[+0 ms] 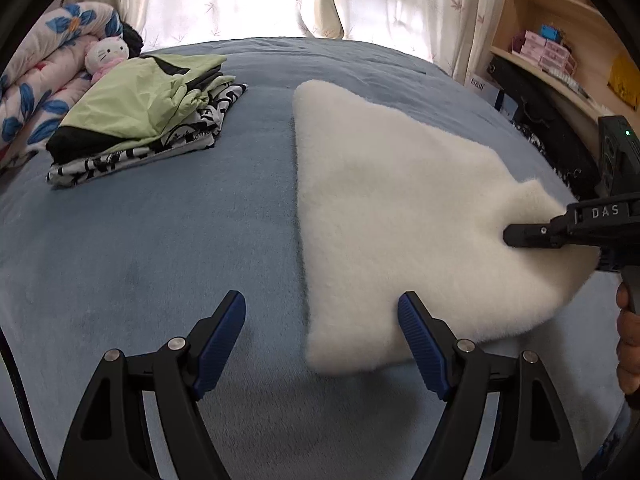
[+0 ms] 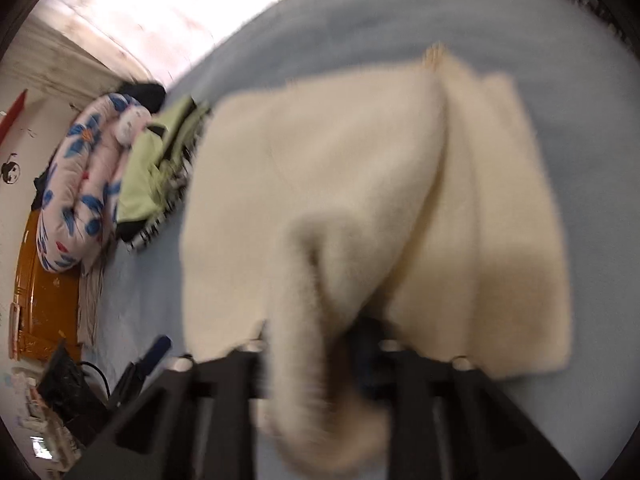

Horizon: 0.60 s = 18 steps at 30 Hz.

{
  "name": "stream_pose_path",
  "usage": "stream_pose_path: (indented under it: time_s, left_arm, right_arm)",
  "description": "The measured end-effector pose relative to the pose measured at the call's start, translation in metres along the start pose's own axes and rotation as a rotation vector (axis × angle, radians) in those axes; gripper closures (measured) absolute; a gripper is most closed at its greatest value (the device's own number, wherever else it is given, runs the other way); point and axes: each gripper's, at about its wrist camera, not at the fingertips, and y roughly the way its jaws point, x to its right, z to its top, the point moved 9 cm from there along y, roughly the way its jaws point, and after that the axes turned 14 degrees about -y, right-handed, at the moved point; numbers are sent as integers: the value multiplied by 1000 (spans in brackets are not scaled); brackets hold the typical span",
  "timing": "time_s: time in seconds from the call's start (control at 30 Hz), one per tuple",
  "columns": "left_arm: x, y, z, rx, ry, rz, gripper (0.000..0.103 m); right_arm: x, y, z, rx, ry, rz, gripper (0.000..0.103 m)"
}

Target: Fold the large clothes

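Note:
A white fluffy garment (image 1: 392, 200) lies folded on the blue bed (image 1: 160, 240), on its right half. My right gripper (image 1: 510, 236) comes in from the right and is shut on the garment's right edge, lifting a flap of it. In the blurred right wrist view the cloth (image 2: 360, 168) is bunched between that gripper's (image 2: 320, 344) fingers and hides their tips. My left gripper (image 1: 320, 308) hovers open at the garment's near left corner. One blue pad is over the fleece, the other over bare sheet. Nothing is between its fingers.
A stack of folded clothes (image 1: 148, 120), green on top, sits at the far left of the bed. Behind it are a rolled floral quilt (image 1: 48, 80) and a plush toy (image 1: 106, 56). A wooden shelf (image 1: 560, 40) stands on the right. A person's hand (image 1: 628, 340) holds the right gripper.

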Motion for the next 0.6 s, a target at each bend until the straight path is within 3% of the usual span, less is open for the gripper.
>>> stream_pose_path:
  time_s: [0.1,0.2,0.3,0.43,0.6]
  left_arm:
    - [7,6,4,-22,-5,-17,26]
    - [24,3,11,-11,-13,-85,25]
    - [48,11,6,-33,23,-131,24]
    - [63,38,-14,-113,54,-135,23]
    - [63,48,-18,-141,35,-142,20]
  right_arm:
    - [-20,-44,11,136,-185,-77,90]
    - [-34,-85,13,271,-334,-186,90]
    - [-3,-81,2,264,-340,-296,90]
    - [60,-26,-36,129,-201,-256,90]
    - [65,-33,-45,169,-77,-124,85]
